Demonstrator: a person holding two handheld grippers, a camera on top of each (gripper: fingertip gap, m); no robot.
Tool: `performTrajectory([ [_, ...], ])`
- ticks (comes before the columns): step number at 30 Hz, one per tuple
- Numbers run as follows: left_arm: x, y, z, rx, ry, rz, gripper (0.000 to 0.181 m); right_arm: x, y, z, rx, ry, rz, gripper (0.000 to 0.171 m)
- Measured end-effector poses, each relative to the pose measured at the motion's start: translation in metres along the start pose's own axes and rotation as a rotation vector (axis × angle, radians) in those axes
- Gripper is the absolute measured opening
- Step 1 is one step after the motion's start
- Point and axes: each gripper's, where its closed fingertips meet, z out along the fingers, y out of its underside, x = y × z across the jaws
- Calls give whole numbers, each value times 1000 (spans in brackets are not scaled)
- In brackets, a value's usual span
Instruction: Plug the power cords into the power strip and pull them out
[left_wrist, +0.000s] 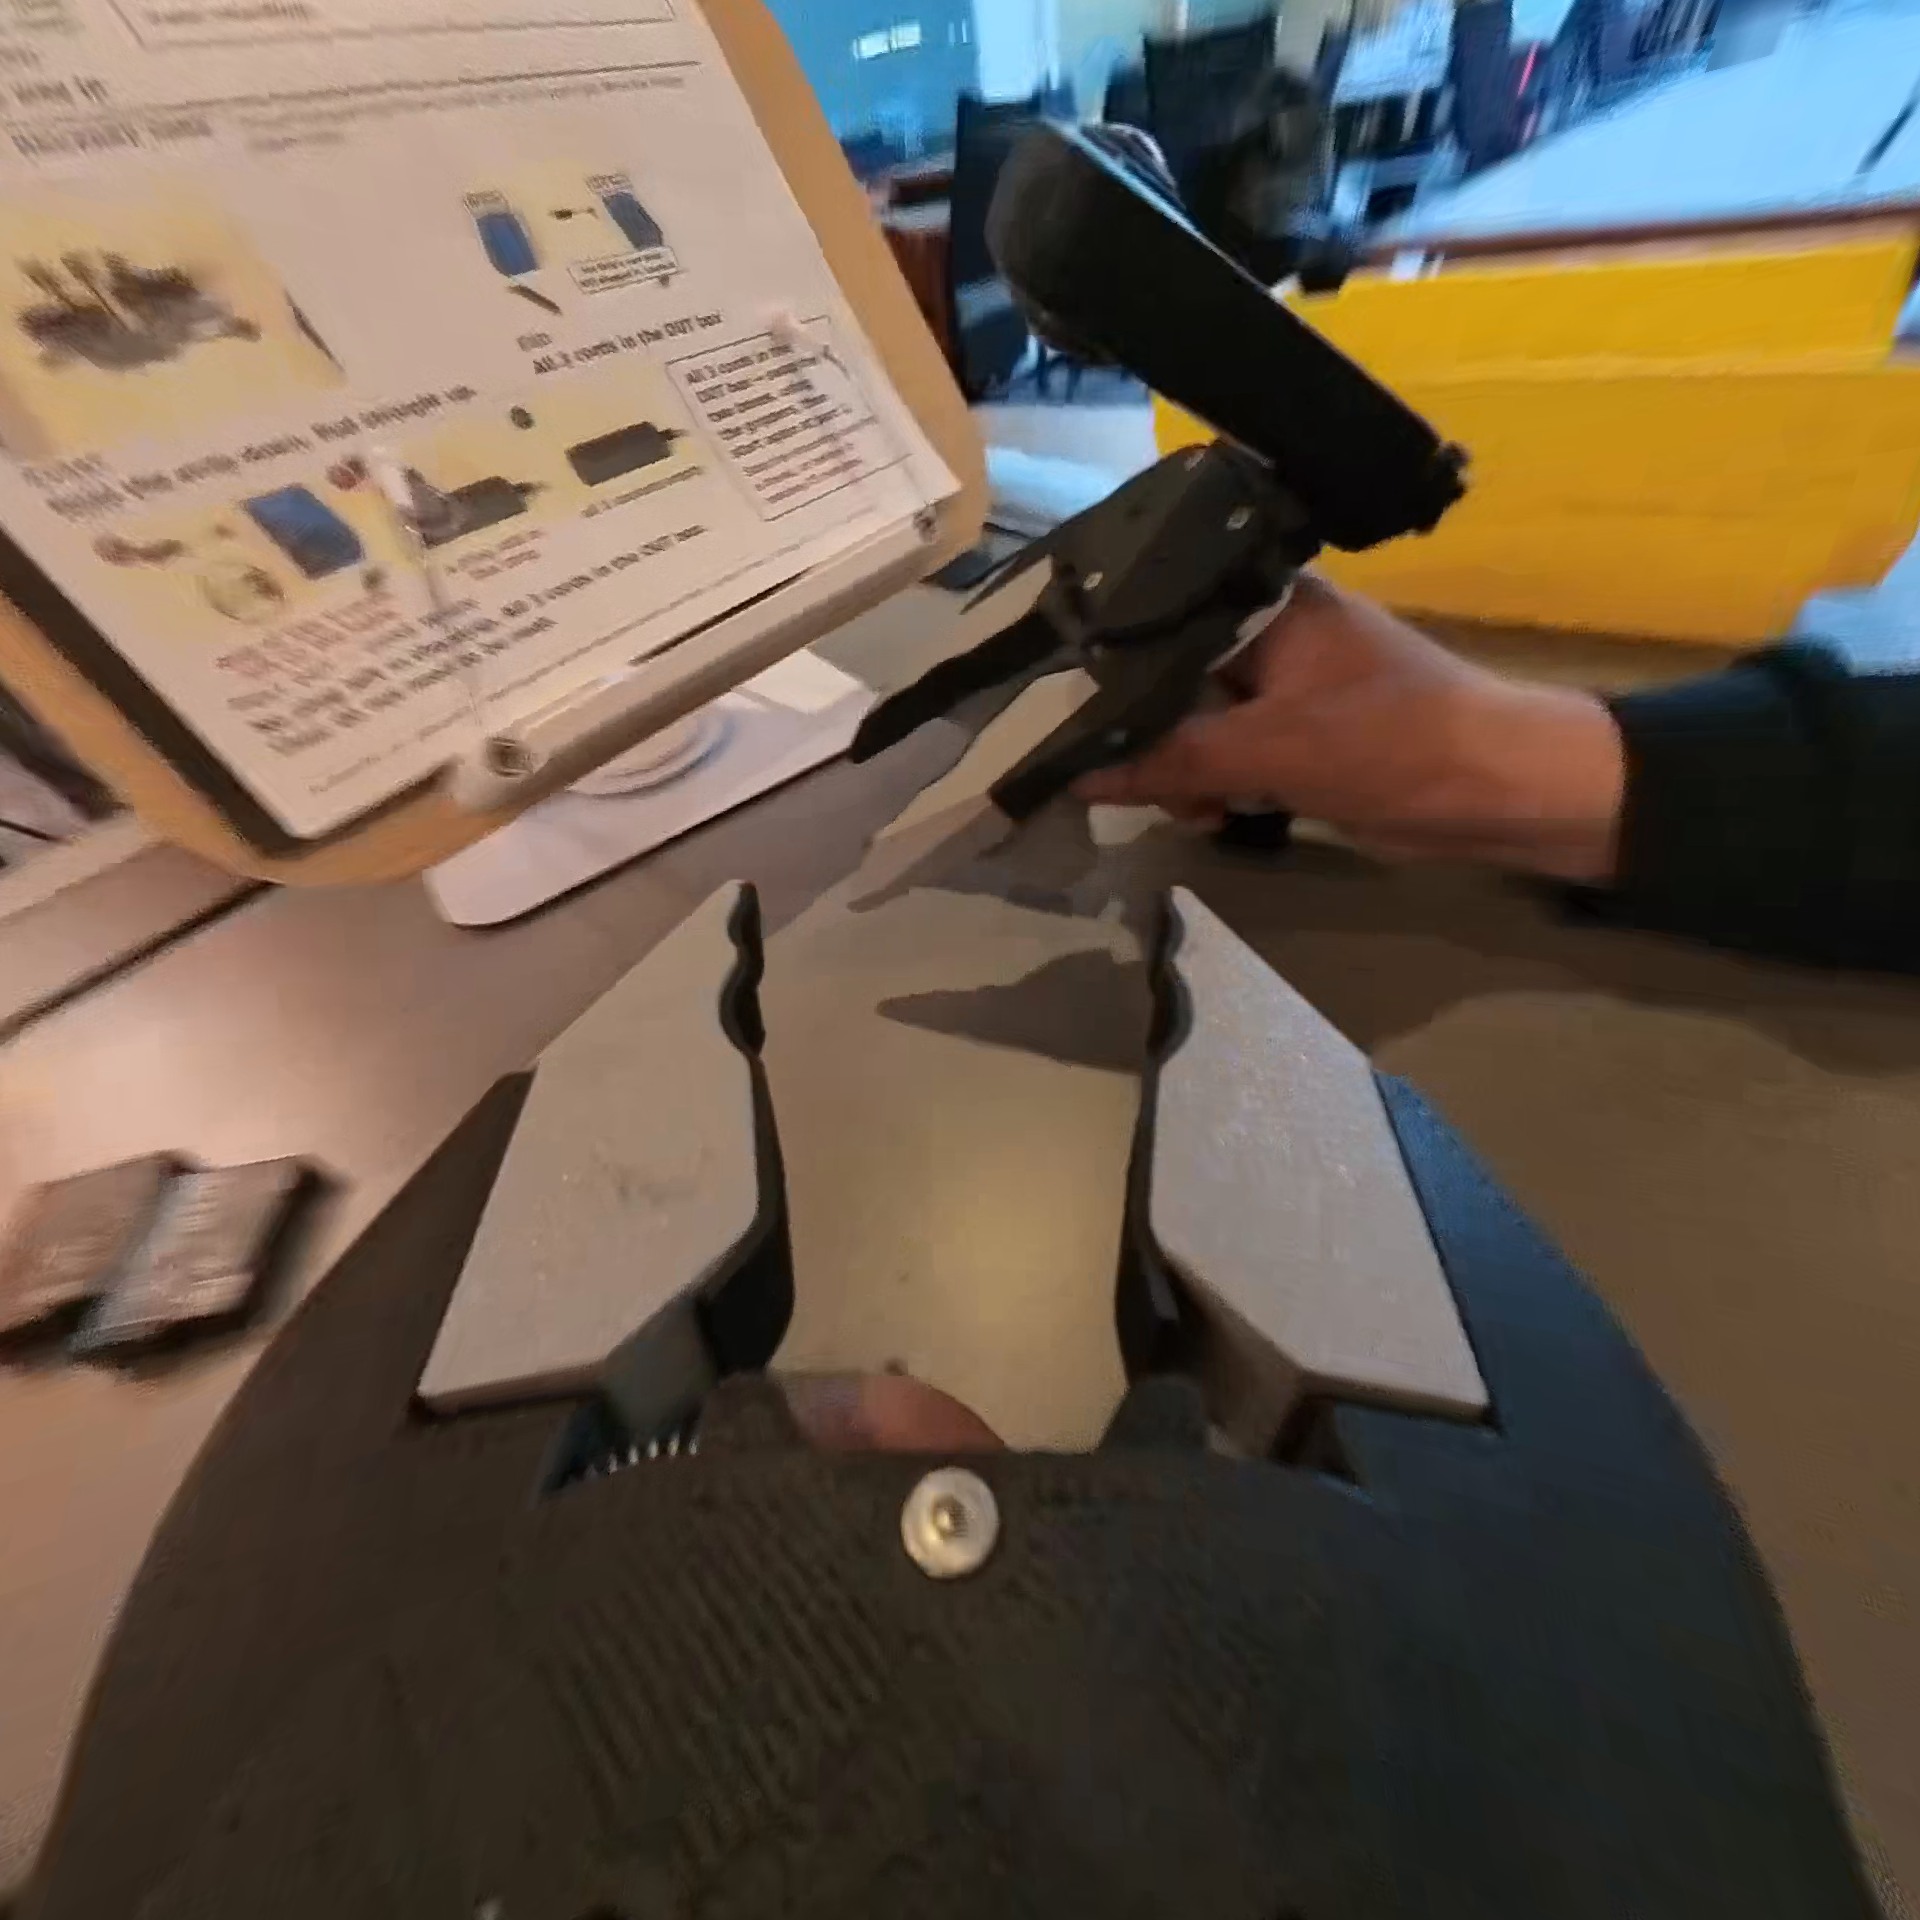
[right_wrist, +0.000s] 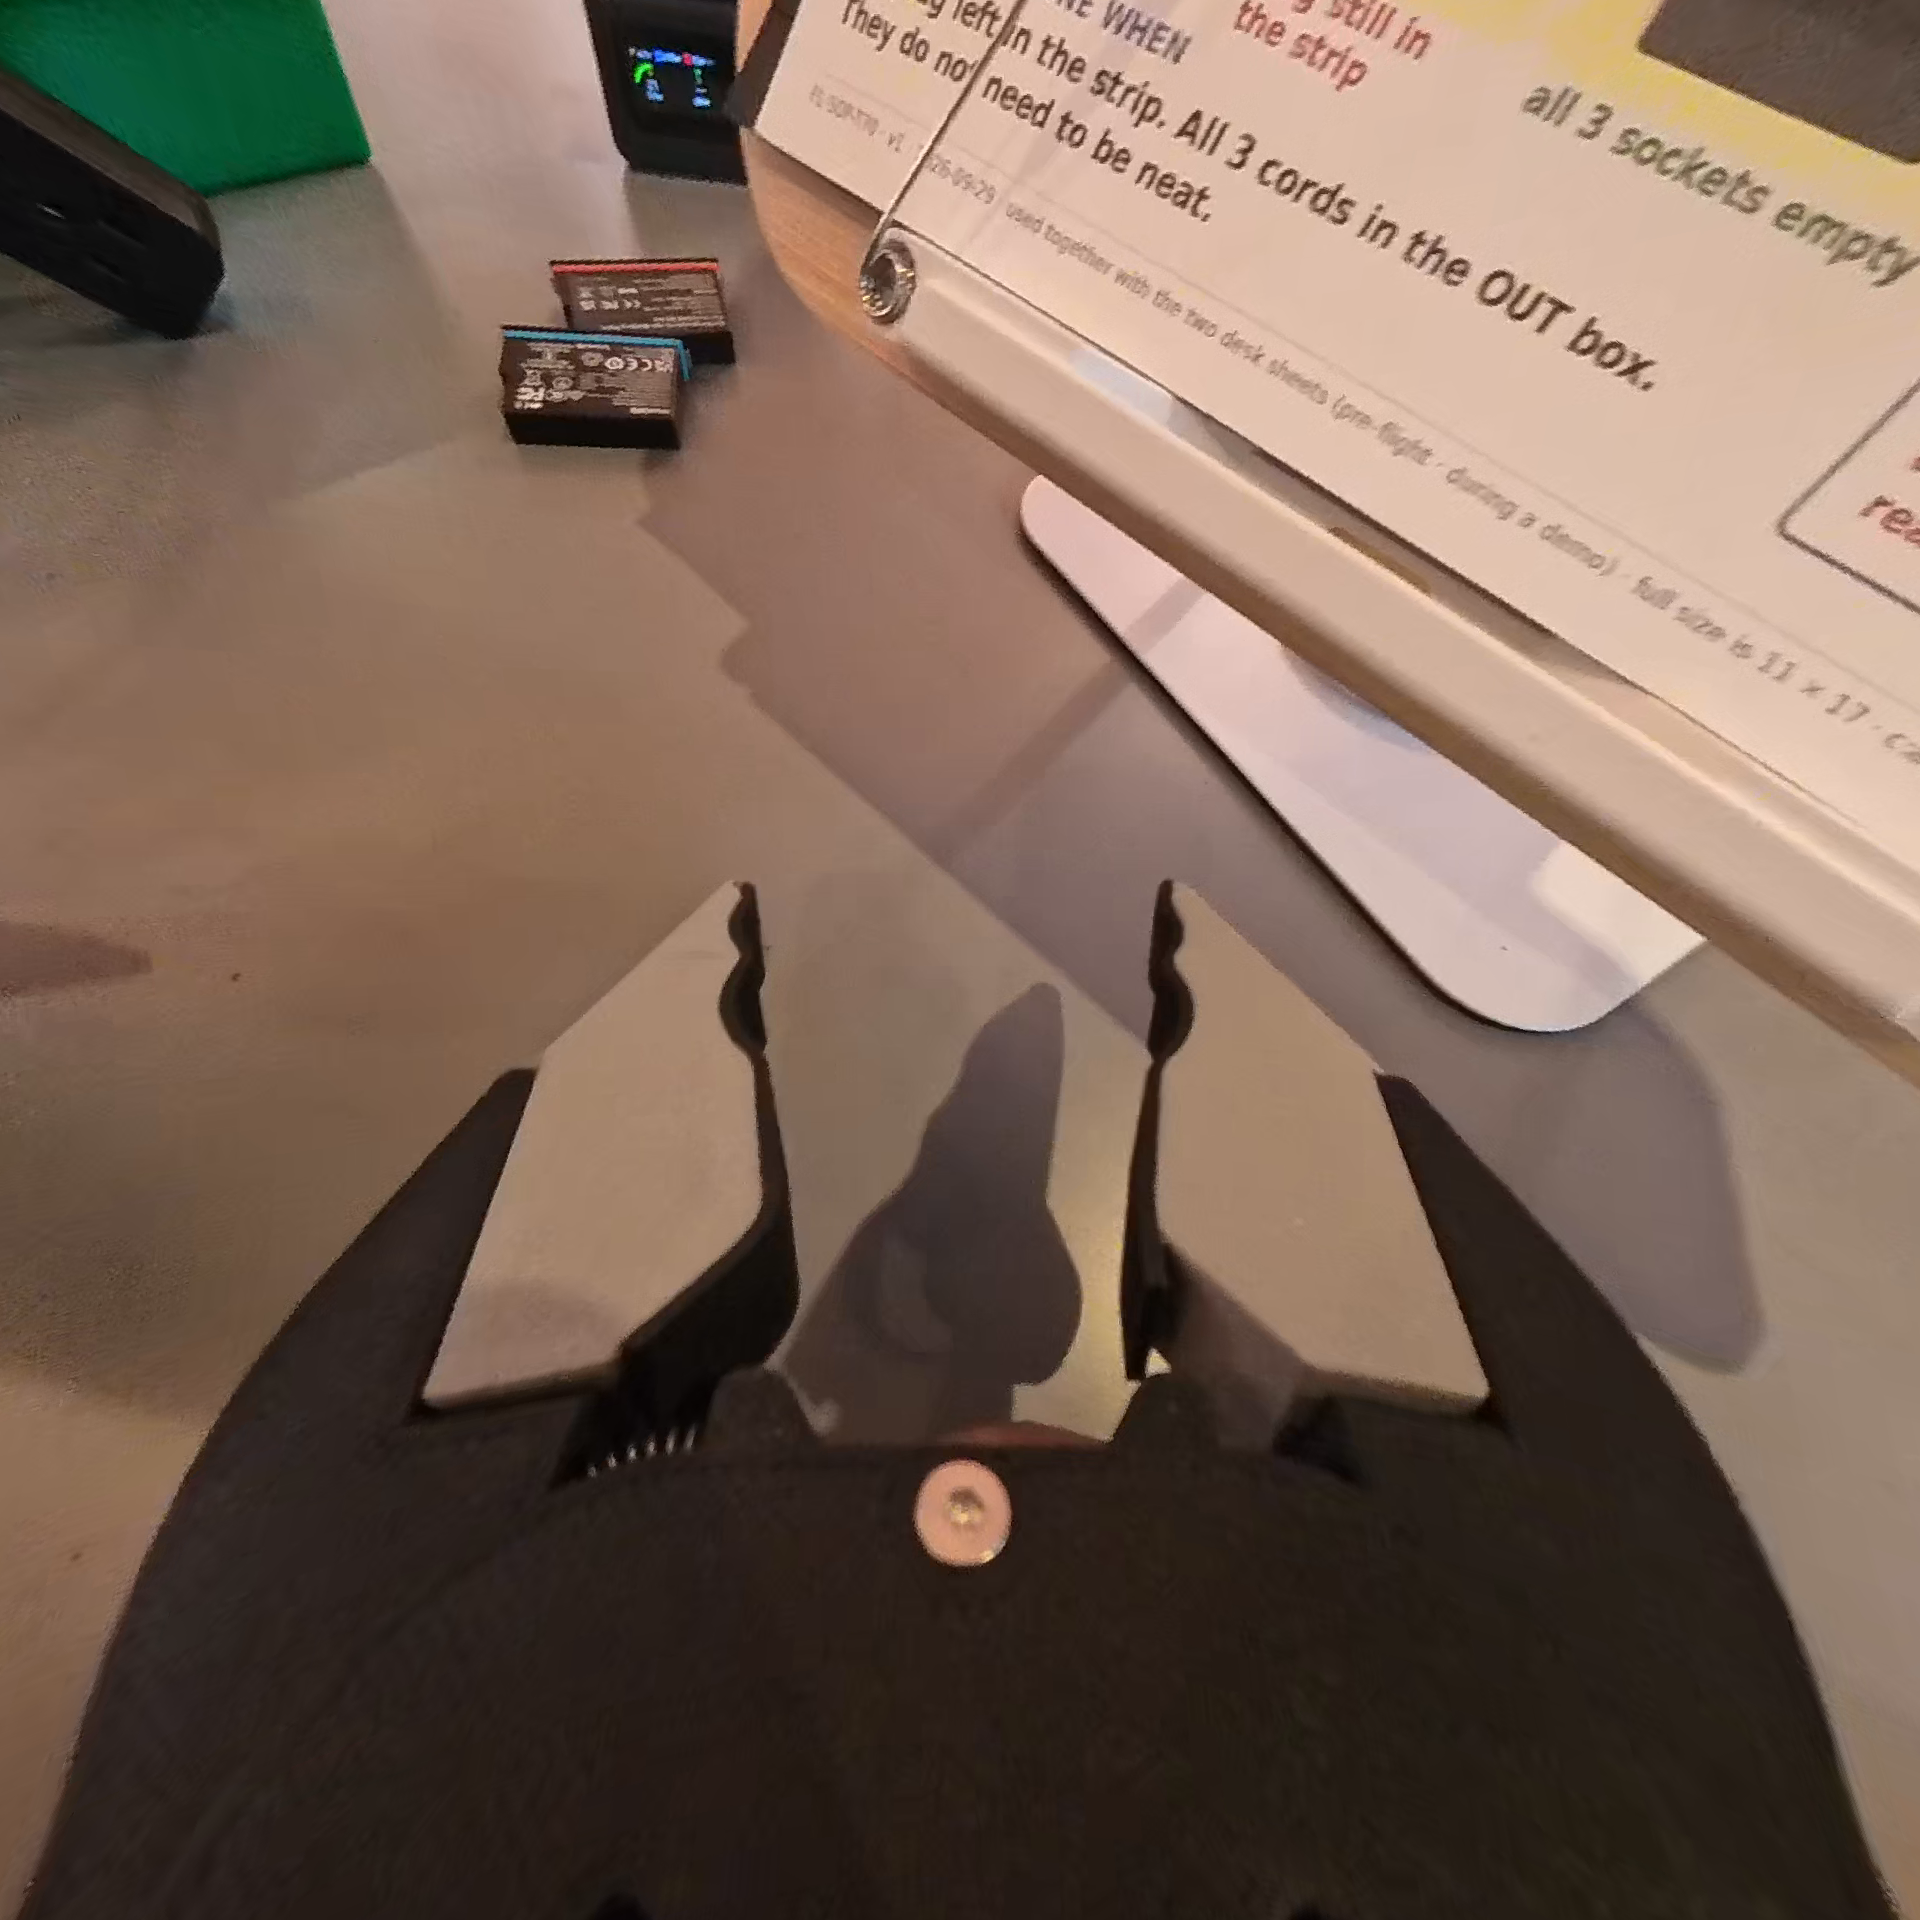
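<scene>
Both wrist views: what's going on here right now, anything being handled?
Nothing is held. The left gripper and right gripper are both open over the bare grey table. A hand holds the right gripper beside the instruction sheet on its stand. Two small batteries lie nearby. No power strip or cords show.

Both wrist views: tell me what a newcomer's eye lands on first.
The tilted instruction sheet on its white stand dominates, upper right in the right wrist view. Two small black batteries lie side by side on the grey table, left of it. In the left wrist view the right gripper, held in a hand, hangs open beside the stand.
</scene>
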Motion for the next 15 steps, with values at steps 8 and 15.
performTrajectory([
  [8, -148, 9, -139, -667, -385, 211, 55, -7, -4, -1, 2, 7, -68, 71],
  [15, -210, 83, -202, -1074, -505, 69, 53, -12, -4, 0, -4, 3, -91, 71],
])
